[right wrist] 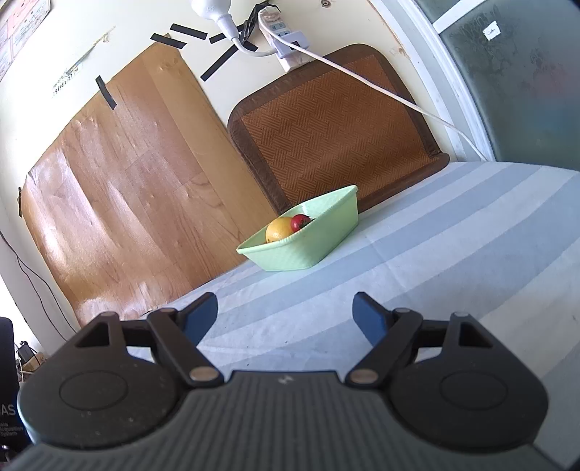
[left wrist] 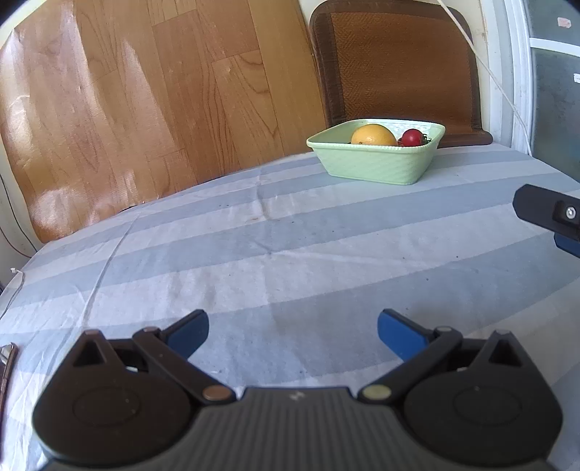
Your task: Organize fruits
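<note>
A pale green basket (left wrist: 377,165) stands at the far side of the striped tablecloth, holding an orange (left wrist: 373,135) and a small red tomato (left wrist: 412,138). My left gripper (left wrist: 293,335) hovers low over the cloth well short of the basket, open, with nothing between its blue pads. The right gripper's fingertip (left wrist: 547,212) pokes in at the right edge of the left wrist view. In the right wrist view the green basket (right wrist: 308,250), orange (right wrist: 278,229) and tomato (right wrist: 300,221) lie ahead, and my right gripper (right wrist: 285,314) is open and empty.
A wood-grain board (right wrist: 127,203) and a brown woven mat (right wrist: 326,123) lean on the wall behind the table. A white cable (right wrist: 391,94) runs down from a power strip (right wrist: 286,32). A window frame (right wrist: 453,83) is at the right. A metal object (left wrist: 6,369) lies at the left edge.
</note>
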`<action>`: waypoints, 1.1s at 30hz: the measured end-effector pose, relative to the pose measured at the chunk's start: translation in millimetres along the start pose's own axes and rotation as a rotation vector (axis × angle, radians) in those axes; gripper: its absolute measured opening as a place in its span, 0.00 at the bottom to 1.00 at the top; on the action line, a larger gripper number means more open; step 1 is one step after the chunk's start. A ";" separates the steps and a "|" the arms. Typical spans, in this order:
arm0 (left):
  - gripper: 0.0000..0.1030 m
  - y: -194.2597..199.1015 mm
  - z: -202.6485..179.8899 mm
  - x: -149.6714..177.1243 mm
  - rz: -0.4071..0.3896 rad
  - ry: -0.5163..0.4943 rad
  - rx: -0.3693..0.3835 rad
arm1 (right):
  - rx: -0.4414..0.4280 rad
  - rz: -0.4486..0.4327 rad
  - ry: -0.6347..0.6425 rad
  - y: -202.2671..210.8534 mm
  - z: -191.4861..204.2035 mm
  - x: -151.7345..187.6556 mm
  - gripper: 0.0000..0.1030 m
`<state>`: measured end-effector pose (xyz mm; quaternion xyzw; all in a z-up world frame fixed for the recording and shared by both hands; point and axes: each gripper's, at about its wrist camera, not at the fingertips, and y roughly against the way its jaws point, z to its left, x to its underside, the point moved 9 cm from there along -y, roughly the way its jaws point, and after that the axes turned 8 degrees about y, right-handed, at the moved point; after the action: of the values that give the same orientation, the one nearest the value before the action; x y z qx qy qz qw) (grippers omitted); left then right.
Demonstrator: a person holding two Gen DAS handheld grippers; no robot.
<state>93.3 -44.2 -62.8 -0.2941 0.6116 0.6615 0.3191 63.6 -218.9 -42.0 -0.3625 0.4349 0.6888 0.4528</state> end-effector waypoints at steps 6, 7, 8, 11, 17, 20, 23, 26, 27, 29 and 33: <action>1.00 -0.7 -0.1 1.5 0.000 -0.001 -0.013 | 0.000 -0.001 0.001 0.4 -0.1 -0.1 0.81; 1.00 -1.3 0.4 1.7 0.000 -0.002 -0.015 | 0.000 0.000 0.000 0.5 -0.1 0.0 0.81; 1.00 -1.7 1.2 1.9 0.001 -0.001 -0.017 | 0.000 -0.001 0.000 0.4 0.0 -0.1 0.81; 1.00 -2.5 2.1 2.5 0.002 0.002 -0.020 | 0.000 0.000 0.000 0.5 0.1 0.0 0.81; 1.00 -2.3 2.0 3.2 0.002 0.003 -0.023 | 0.001 -0.001 0.001 0.8 0.0 -0.1 0.81; 1.00 -2.2 2.2 3.0 0.002 0.004 -0.023 | 0.001 0.000 0.001 0.6 0.0 -0.1 0.81; 1.00 -2.3 2.4 2.7 0.001 0.003 -0.019 | 0.001 -0.001 0.002 0.7 0.0 -0.1 0.81; 1.00 -1.3 1.8 3.5 0.001 0.004 -0.016 | 0.001 0.000 0.001 0.8 0.1 0.0 0.81; 1.00 -1.0 1.7 3.6 0.001 0.004 -0.017 | 0.002 0.000 0.001 0.8 0.1 0.0 0.81; 1.00 -0.9 1.6 3.7 0.000 0.001 -0.017 | 0.002 -0.001 0.001 0.9 0.1 0.0 0.81; 1.00 -0.1 0.7 3.9 -0.003 -0.002 -0.019 | 0.001 -0.001 0.001 0.8 -0.1 -0.1 0.81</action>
<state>90.9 -43.3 -65.8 -0.2977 0.6044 0.6671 0.3179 62.9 -219.2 -41.7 -0.3628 0.4355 0.6882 0.4529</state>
